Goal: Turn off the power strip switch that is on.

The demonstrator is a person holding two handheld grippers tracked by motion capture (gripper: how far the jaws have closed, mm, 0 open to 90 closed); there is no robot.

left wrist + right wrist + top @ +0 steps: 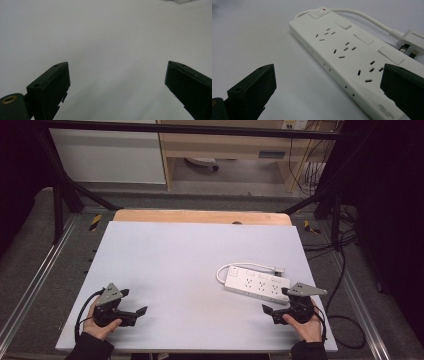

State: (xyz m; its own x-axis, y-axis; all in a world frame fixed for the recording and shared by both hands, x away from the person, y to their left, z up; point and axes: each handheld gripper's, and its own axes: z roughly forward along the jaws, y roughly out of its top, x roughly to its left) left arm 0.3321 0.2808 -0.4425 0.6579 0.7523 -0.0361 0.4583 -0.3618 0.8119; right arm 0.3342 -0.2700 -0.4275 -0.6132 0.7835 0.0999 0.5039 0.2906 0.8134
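Observation:
A white power strip (pixel 255 284) lies flat on the right of the white tabletop (pixel 190 255), its cable (pixel 220 272) looped back to a plug (pixel 279 269) beside it. My right gripper (pixel 276 300) is open just in front of the strip's right end, gripping nothing. In the right gripper view the strip (pixel 347 52) runs diagonally, with its rocker switch (pixel 319 12) at the far end and the plug (pixel 412 40) at the right; the right gripper (pixel 329 68) has its jaws wide apart. My left gripper (pixel 134 301) rests open at the front left, and in its own view the left gripper (pixel 117 70) is over bare table.
A wooden strip (pixel 200 216) borders the table's far edge. Black frame bars (pixel 65 180) and floor cables (pixel 345 270) surround the table. A pale cabinet (pixel 110 155) and wooden furniture (pixel 225 145) stand beyond.

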